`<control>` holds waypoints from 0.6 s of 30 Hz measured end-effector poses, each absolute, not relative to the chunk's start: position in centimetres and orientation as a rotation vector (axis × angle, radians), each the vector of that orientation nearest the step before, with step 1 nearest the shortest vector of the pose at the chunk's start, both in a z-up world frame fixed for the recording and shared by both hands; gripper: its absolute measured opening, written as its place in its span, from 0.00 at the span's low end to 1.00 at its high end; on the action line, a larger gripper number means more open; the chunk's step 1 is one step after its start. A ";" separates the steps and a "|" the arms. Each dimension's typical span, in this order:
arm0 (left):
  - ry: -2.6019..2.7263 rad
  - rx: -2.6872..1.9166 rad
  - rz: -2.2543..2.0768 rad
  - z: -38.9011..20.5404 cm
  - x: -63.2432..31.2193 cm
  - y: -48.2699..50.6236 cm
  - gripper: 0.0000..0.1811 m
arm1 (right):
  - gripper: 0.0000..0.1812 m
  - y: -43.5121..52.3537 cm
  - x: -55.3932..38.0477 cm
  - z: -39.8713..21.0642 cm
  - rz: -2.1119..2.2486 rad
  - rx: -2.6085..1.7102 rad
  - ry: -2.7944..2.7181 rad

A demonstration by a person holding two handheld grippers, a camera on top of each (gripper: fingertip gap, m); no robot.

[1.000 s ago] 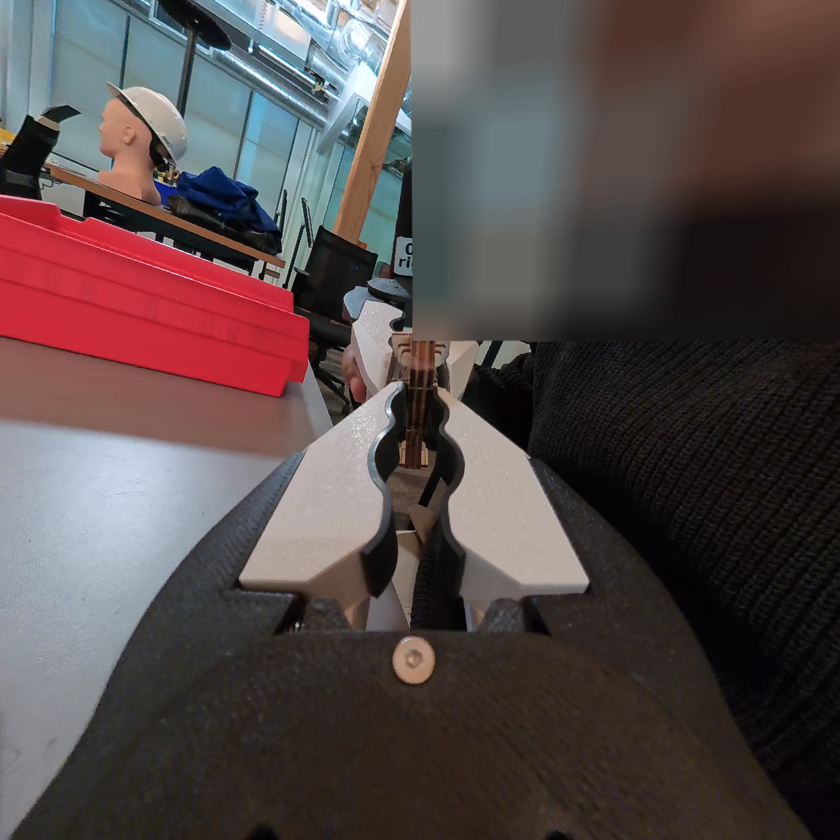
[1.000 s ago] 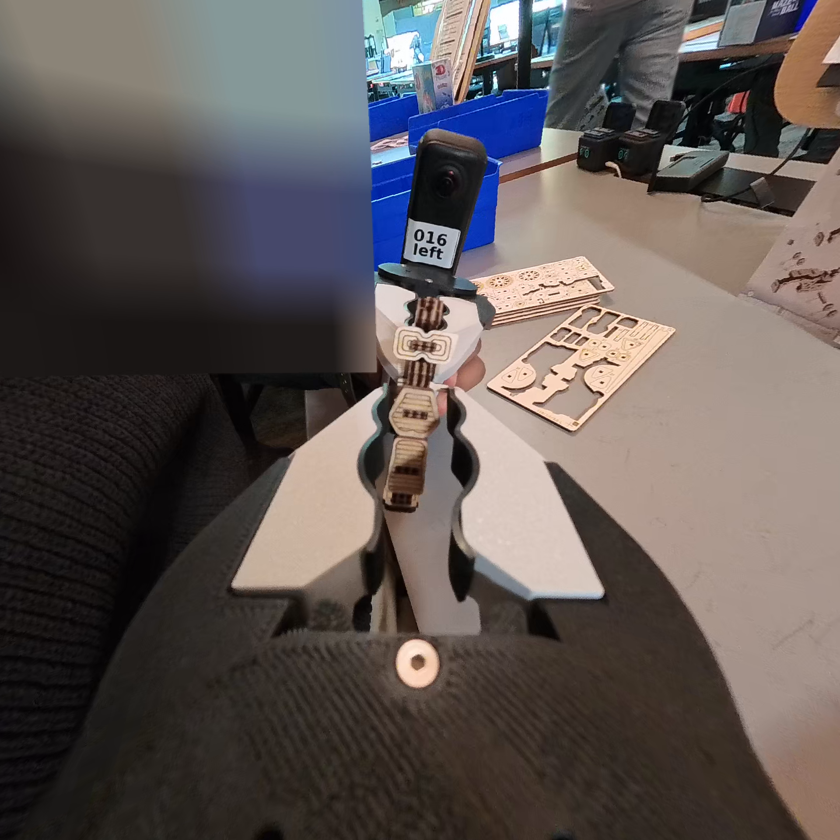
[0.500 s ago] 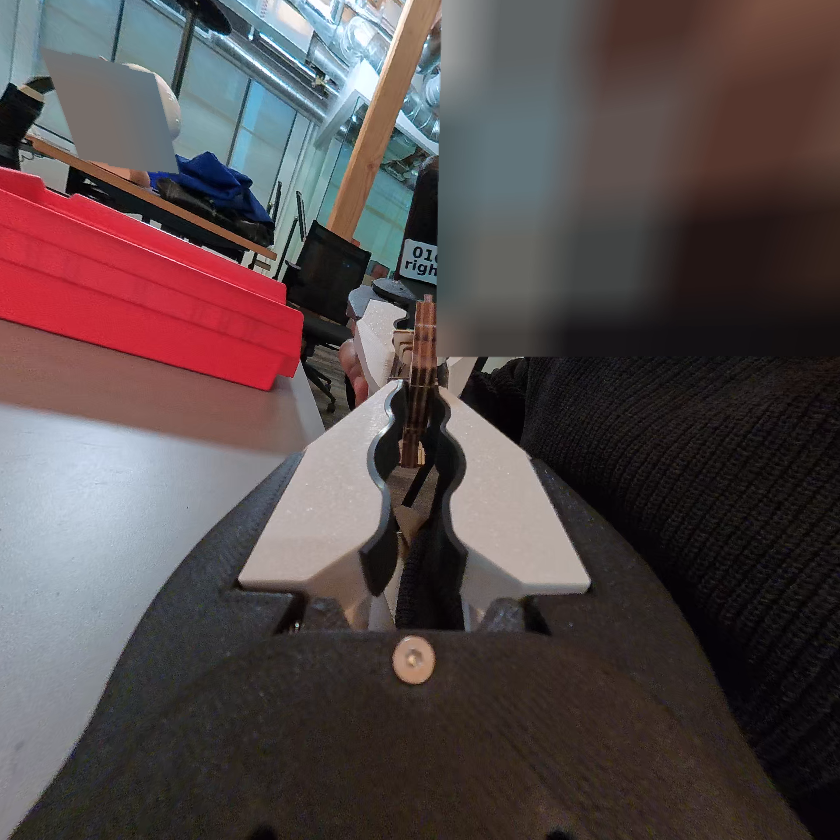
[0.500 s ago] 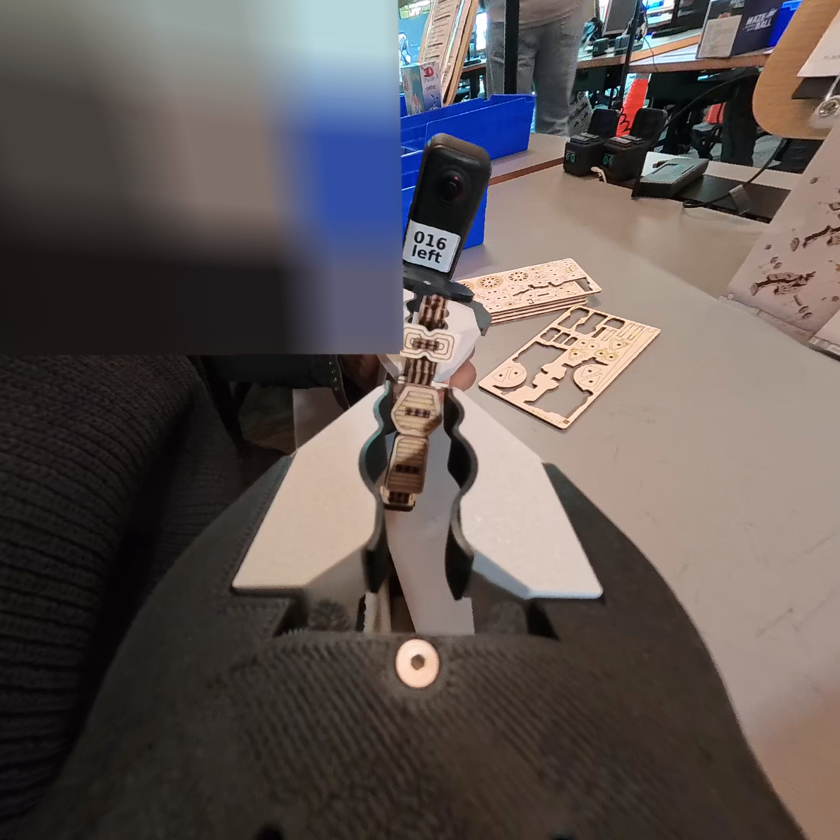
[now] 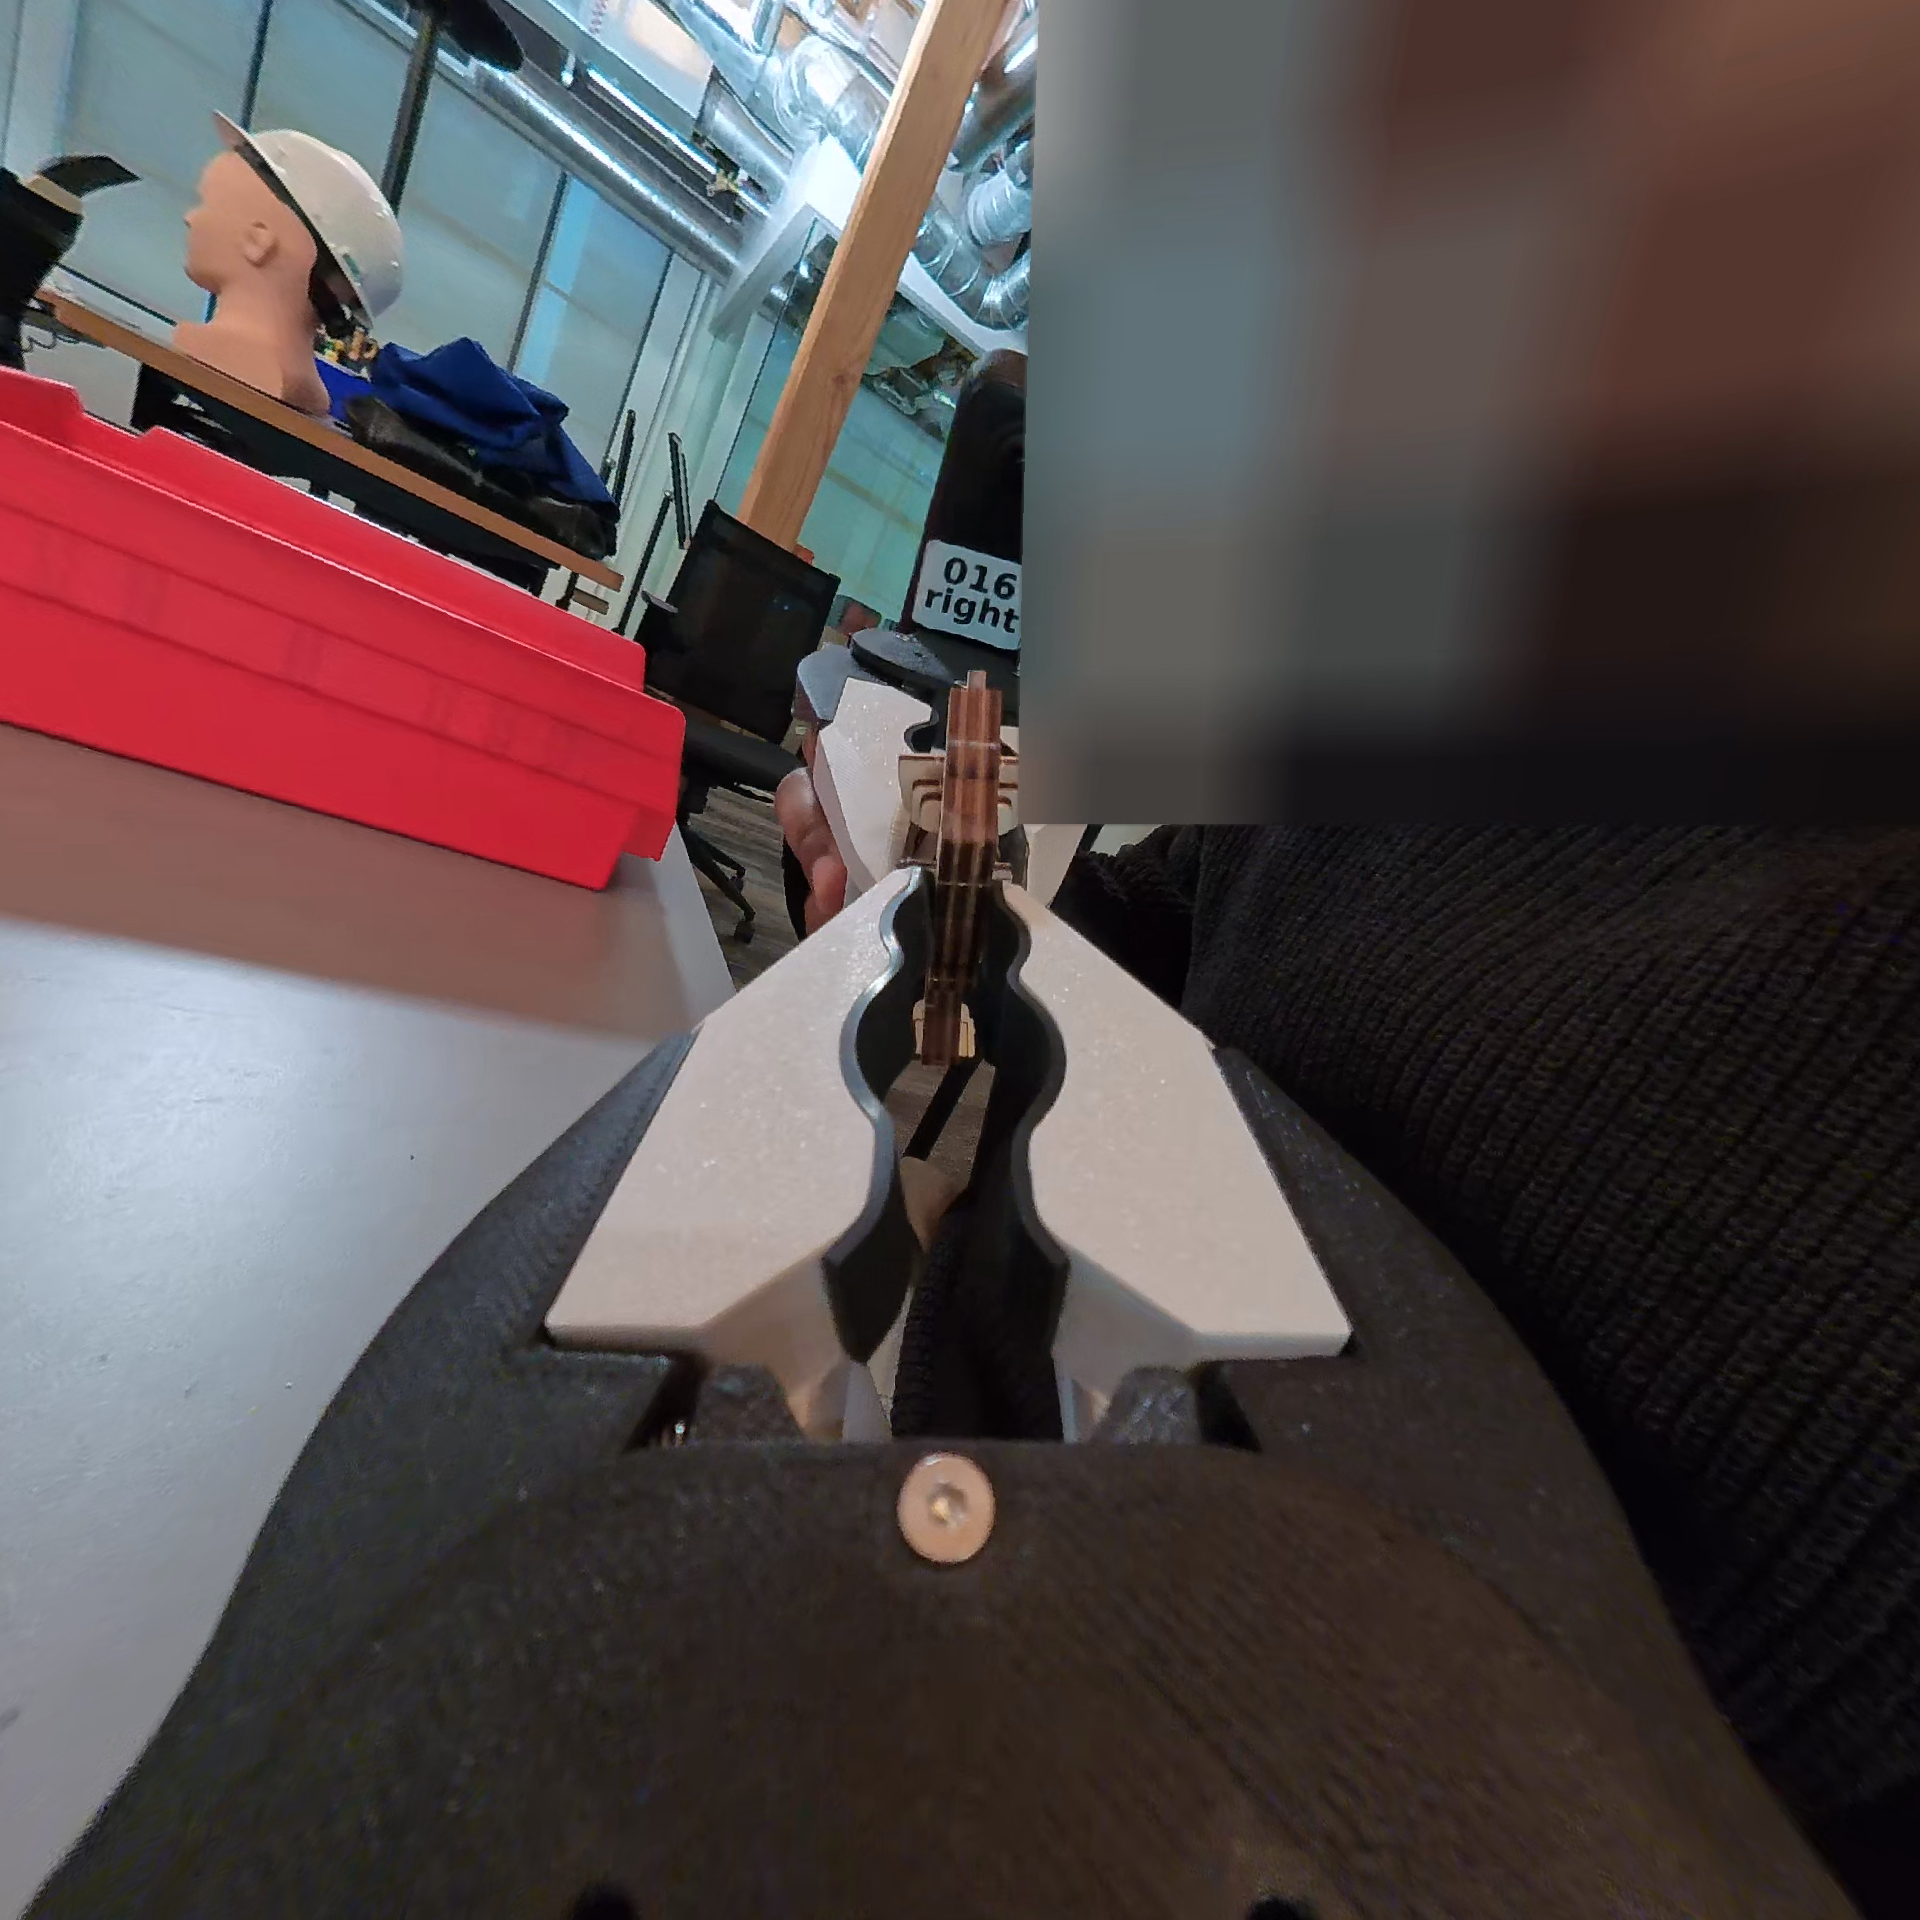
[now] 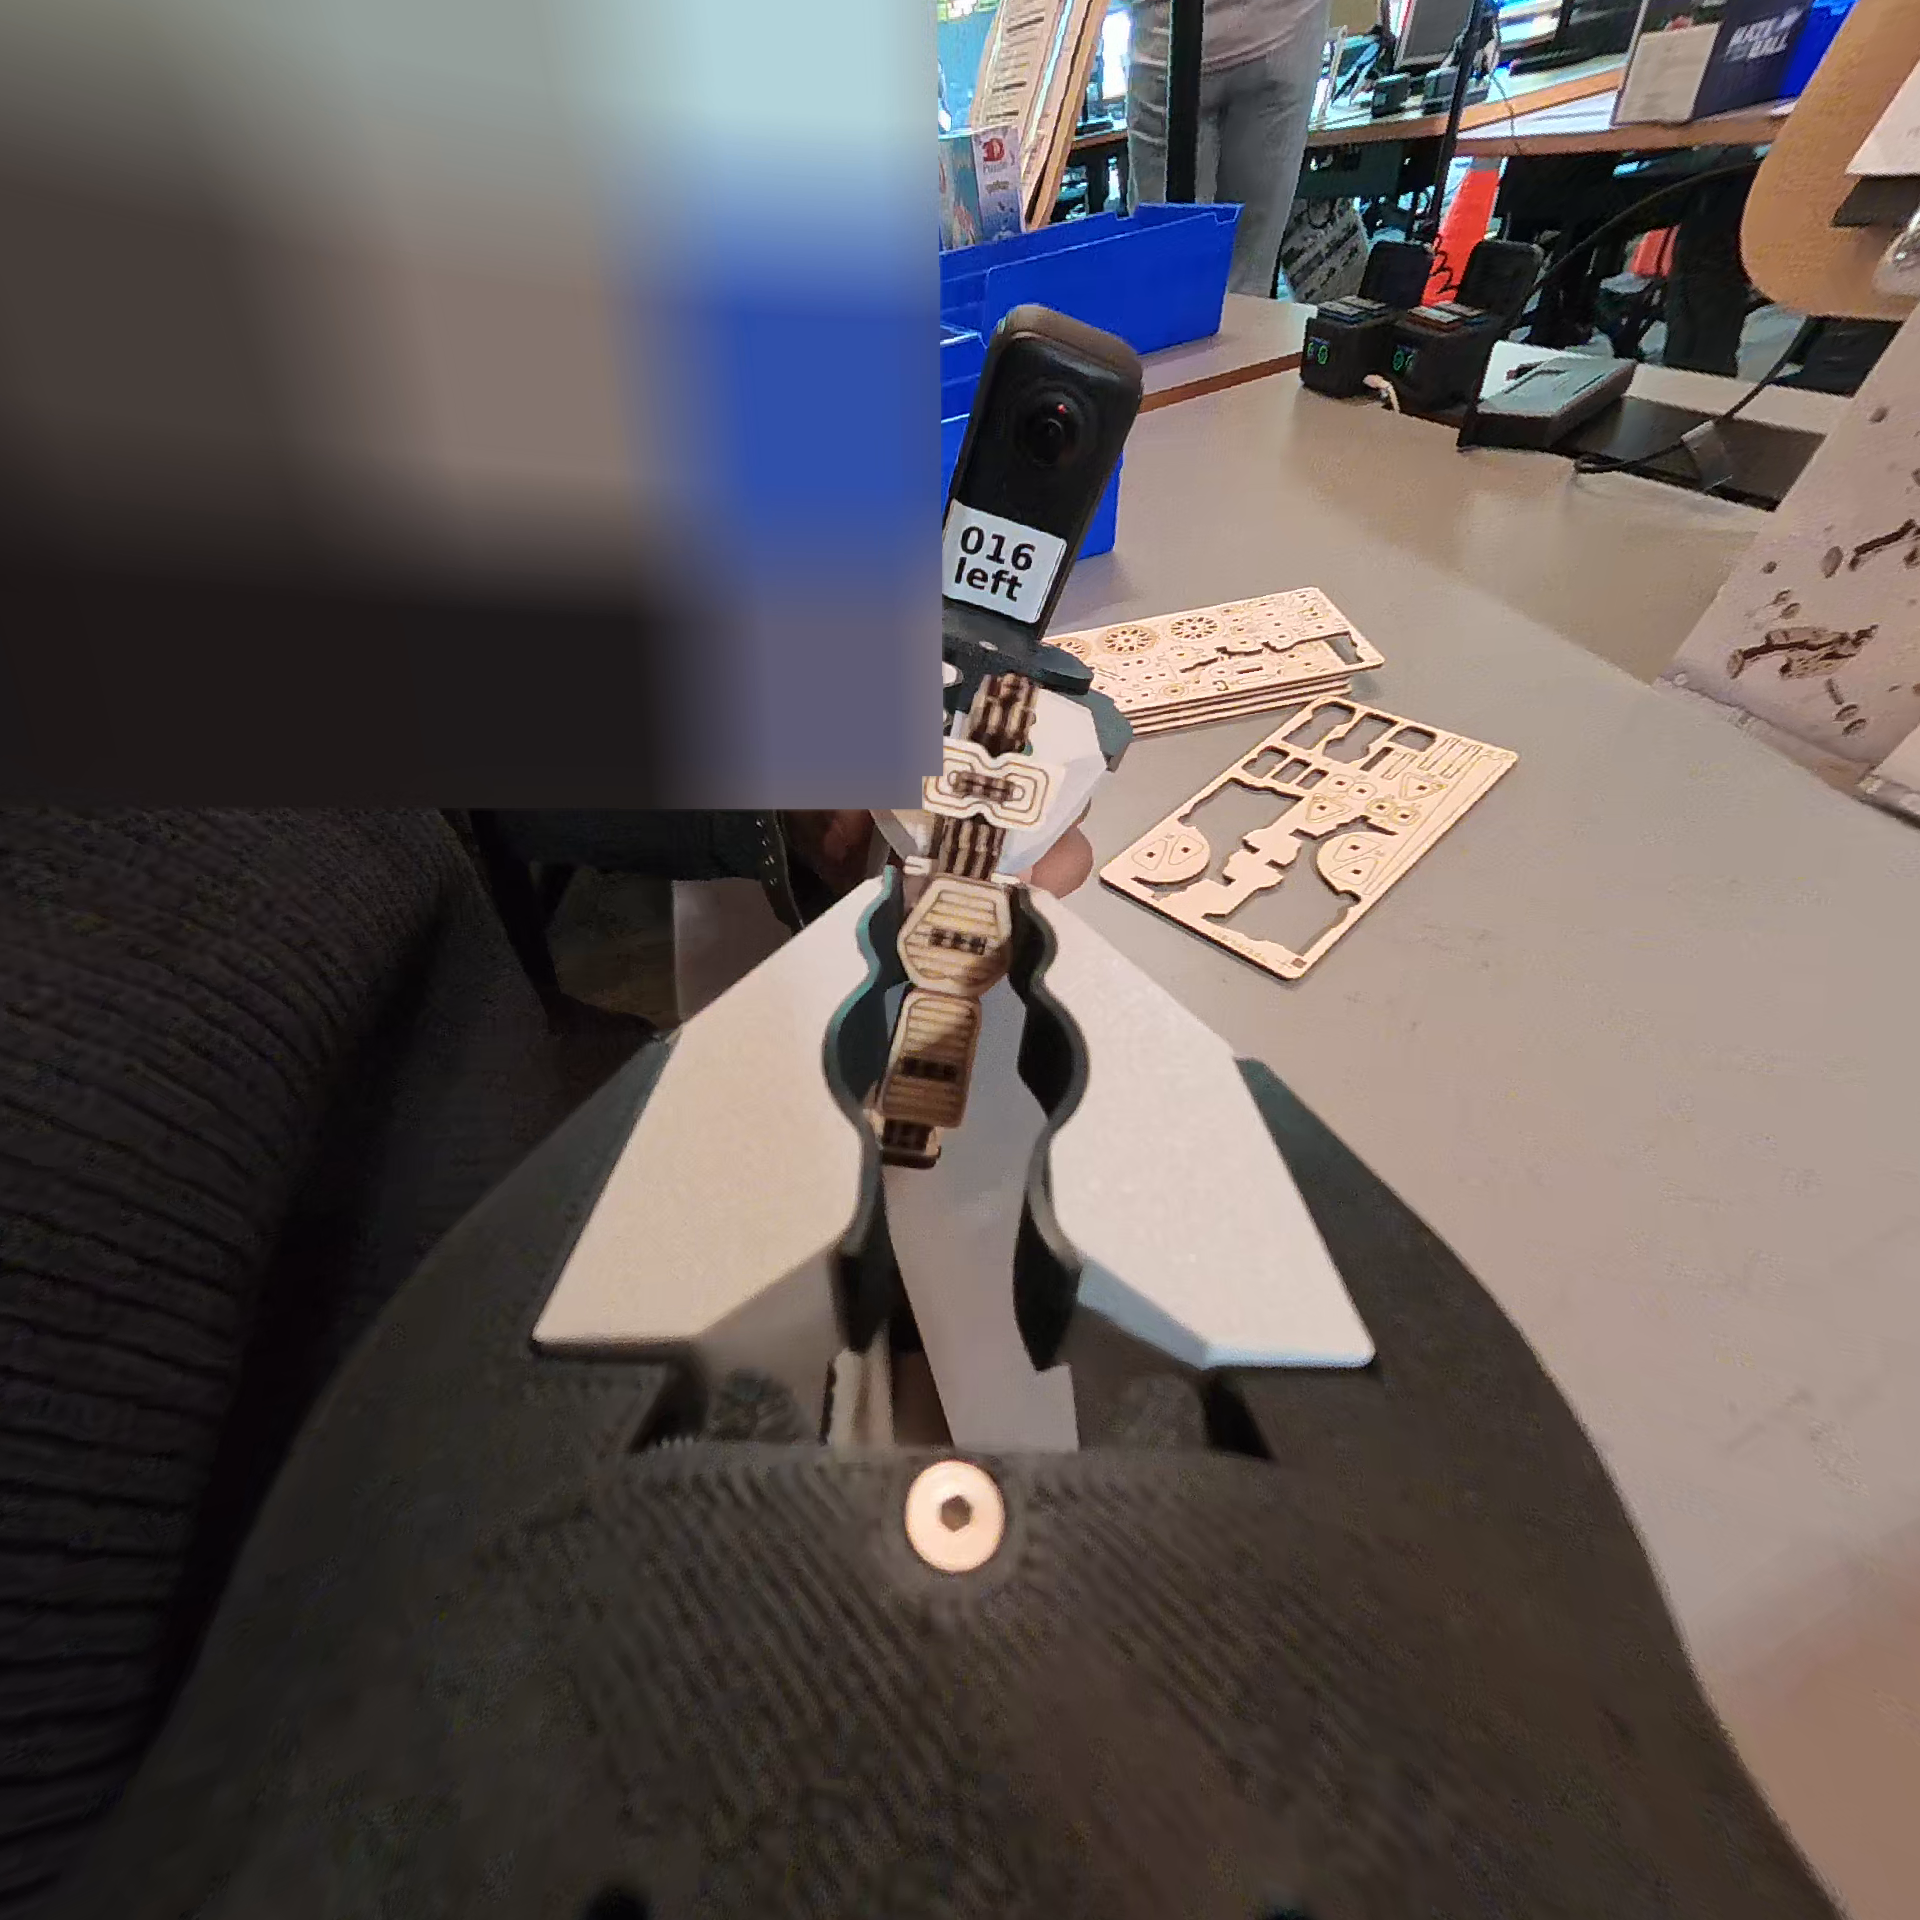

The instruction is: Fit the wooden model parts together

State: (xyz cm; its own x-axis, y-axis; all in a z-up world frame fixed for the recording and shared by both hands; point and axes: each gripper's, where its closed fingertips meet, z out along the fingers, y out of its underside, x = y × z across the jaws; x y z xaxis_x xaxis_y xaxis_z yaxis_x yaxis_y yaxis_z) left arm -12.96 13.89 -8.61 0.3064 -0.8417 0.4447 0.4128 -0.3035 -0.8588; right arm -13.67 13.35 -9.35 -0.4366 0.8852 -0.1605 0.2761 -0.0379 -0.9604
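A long wooden model assembly of stacked laser-cut pieces [image 6: 951, 940] is held between both grippers in the air, in front of a person in a black knit sweater. My right gripper [image 6: 956, 914] is shut on one end of it. My left gripper [image 5: 961, 904] is shut on the other end, where the assembly [image 5: 961, 831] shows edge-on. The left gripper also shows in the right wrist view [image 6: 1023, 800], facing mine, with a camera on top. The right gripper shows in the left wrist view [image 5: 883, 769] beyond the assembly.
A grey table [image 6: 1558, 1039] lies to the right, with a punched-out wooden parts sheet [image 6: 1309, 831] and a stack of parts sheets [image 6: 1216, 649]. Blue bins [image 6: 1091, 270] stand behind. In the left wrist view a red tray [image 5: 312, 665] sits on the table [image 5: 208, 1195]. Left and right tips are no more than a few centimetres apart.
Both grippers stay shut on the assembly. The pair has shifted and tilted slightly, so the background moved in both views; the grip looks the same.
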 end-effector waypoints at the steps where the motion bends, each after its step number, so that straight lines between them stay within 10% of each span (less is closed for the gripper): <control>1: 0.436 -1.372 -1.318 -8.6 -12.9 13.9 0.04 | 0.11 13.3 -13.7 -9.4 1.493 -1.216 -1.720; 18: 0.529 -1.296 -1.252 -7.4 -12.9 12.8 0.04 | 0.13 12.1 -13.6 -7.8 1.669 -1.191 -1.670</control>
